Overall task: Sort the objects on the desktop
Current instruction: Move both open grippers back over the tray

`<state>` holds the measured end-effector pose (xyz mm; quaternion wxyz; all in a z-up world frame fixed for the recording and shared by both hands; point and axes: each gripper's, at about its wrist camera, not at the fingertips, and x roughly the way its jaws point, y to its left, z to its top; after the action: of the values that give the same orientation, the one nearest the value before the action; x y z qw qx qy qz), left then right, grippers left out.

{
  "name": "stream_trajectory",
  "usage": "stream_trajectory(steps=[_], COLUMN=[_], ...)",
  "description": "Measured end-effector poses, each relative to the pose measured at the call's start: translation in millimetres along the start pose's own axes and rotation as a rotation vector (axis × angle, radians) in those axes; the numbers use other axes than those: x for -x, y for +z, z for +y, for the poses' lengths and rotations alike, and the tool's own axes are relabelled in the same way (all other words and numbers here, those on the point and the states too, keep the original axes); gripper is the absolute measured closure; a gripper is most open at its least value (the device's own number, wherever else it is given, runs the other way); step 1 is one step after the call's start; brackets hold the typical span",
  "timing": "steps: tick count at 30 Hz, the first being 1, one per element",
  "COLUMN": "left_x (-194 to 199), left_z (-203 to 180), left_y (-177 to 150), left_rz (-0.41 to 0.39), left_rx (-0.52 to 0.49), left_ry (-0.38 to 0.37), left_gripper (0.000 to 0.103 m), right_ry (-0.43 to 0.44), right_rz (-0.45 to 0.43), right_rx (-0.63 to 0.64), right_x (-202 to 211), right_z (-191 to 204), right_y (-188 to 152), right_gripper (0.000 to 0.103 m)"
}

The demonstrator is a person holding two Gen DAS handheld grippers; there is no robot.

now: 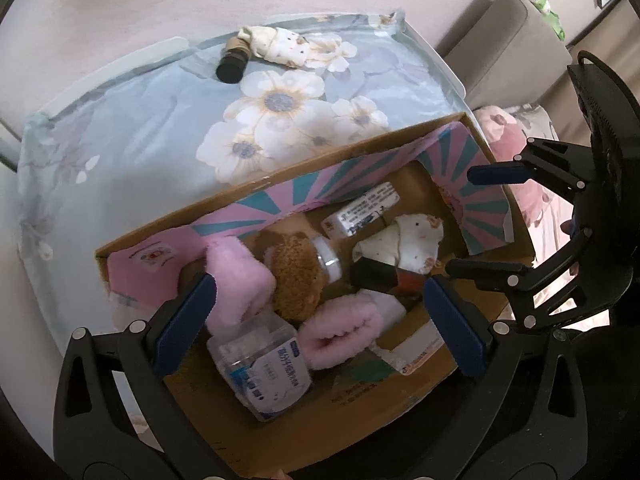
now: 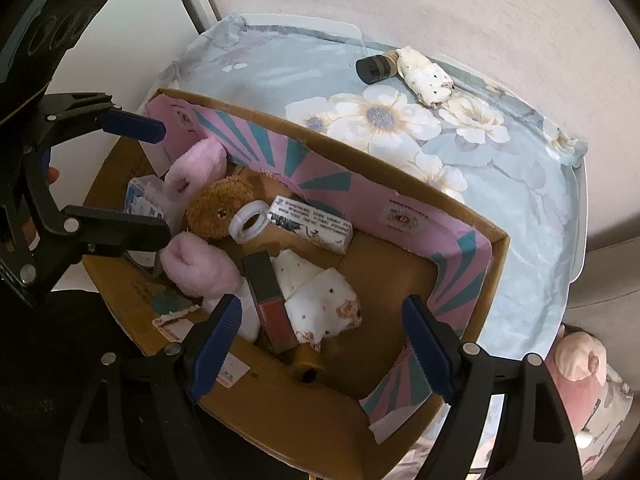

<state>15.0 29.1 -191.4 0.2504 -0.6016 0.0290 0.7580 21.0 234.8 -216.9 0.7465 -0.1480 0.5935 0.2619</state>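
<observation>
1. Cardboard box (image 1: 280,432) on table with floral cloth (image 1: 132,128); pink-teal printed flaps.
2. Inside the box: two fluffy pink slippers (image 1: 340,330), one brown plush toy (image 1: 296,280), one clear plastic case (image 1: 260,368), one spotted cloth (image 2: 320,300).
3. On the cloth: one dark cylindrical bottle (image 1: 232,66).
4. Left gripper (image 1: 320,328) and right gripper (image 2: 320,344): fingers spread apart, empty, over the box.
</observation>
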Motion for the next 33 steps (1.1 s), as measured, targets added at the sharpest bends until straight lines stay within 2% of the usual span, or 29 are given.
stream_trajectory(steps=[12,17,21,27,30,33], left_x=[24.0,35.8,48.4,61.0,49.3,24.9], left_z=[22.4,39.8,62.1,87.7,97.3,104.2], left_y=[14.2,26.9,45.7,79.8,102.3,128.8], left_rz=[-0.066,-0.11,-0.141,-0.185,-0.19,-0.177], left_rx=[0.032,0.036,0.036,-0.024,-0.051,-0.073], left_ry=[0.006,0.069,0.124,0.188,0.188,0.171], left_gripper=[0.0,0.0,0.0,0.0,0.0,0.0], right_ry=[0.041,0.057,0.022,-0.015,-0.054,-0.055], right_rz=[-0.007,-0.035,-0.042,-0.08,-0.103,-0.105], right_rx=[-0.029,-0.026,-0.044,-0.061,-0.053,-0.05], right_x=[9.8,21.5,26.2,36.3,34.8,20.3], right_z=[-5.6,-5.8,-14.6,-40.6,-52.2,-64.5], right_y=[20.6,31.3,45.2,77.9,97.9,118.1], right_gripper=[0.024,0.024,0.024,0.024,0.024,0.024])
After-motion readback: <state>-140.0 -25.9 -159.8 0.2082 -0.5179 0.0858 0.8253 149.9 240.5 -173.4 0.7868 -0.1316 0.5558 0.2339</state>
